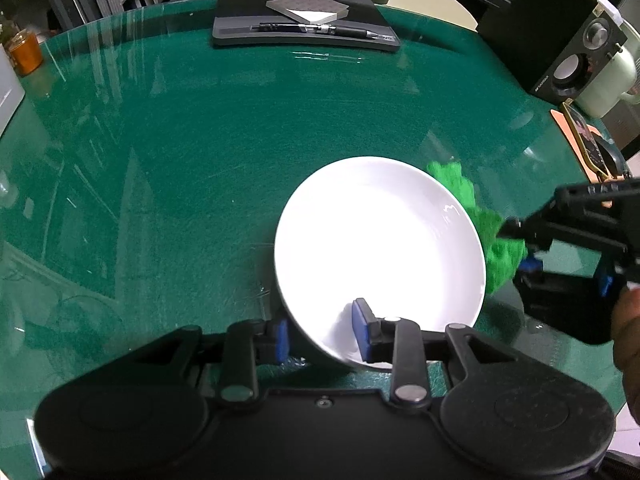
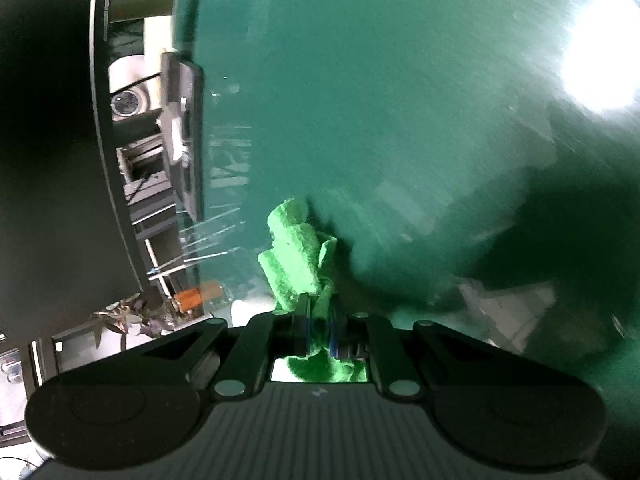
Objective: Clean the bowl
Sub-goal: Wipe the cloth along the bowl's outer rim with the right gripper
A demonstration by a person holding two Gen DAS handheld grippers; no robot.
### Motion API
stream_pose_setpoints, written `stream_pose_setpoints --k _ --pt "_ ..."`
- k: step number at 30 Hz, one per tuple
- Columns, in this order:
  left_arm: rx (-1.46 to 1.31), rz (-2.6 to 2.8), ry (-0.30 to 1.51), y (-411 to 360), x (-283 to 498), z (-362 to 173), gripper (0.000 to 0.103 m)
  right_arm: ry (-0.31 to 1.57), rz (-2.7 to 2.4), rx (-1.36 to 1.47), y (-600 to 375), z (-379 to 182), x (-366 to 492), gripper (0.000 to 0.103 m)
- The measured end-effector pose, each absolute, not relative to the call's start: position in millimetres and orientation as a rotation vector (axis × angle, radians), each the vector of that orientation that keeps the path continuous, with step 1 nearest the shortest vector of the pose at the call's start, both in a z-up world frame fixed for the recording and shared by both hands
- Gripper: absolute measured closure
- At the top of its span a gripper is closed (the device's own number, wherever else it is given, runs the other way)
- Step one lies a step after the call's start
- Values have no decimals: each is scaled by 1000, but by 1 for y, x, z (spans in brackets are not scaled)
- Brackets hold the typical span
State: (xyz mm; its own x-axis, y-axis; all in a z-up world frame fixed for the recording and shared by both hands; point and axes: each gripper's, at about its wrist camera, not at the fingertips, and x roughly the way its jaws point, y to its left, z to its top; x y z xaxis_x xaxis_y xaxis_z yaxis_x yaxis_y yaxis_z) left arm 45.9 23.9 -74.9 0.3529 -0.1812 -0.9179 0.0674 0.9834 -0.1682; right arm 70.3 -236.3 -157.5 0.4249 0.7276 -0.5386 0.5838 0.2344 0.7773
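Observation:
A white bowl [image 1: 380,248] is tilted above the green glass table [image 1: 180,152] in the left wrist view. My left gripper [image 1: 322,334] is shut on its near rim, one blue pad inside the bowl and the other outside. A crumpled green cloth [image 1: 490,236] hangs just past the bowl's right rim, behind it. My right gripper [image 1: 516,246] comes in from the right and is shut on that cloth. In the right wrist view the green cloth [image 2: 298,256] sticks out forward from between the closed fingers of the right gripper [image 2: 320,320]; the bowl does not show there.
A black monitor base [image 1: 304,24] with a notepad and pens sits at the table's far edge. A speaker [image 1: 560,40] and a pale mug [image 1: 608,80] stand at the far right, an orange jar [image 1: 26,52] at the far left. A person's hand [image 1: 628,332] shows at right.

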Motion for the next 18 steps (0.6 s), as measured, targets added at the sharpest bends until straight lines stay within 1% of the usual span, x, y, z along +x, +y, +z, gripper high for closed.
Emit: stream_pose_setpoints --k 9,18 --pt "-96 -171 1195 22 47 -75 70 1286 139 1447 -241 -158 53 93" --pt "-86 -178 1196 19 50 -76 67 1243 152 1396 -234 -151 77 93"
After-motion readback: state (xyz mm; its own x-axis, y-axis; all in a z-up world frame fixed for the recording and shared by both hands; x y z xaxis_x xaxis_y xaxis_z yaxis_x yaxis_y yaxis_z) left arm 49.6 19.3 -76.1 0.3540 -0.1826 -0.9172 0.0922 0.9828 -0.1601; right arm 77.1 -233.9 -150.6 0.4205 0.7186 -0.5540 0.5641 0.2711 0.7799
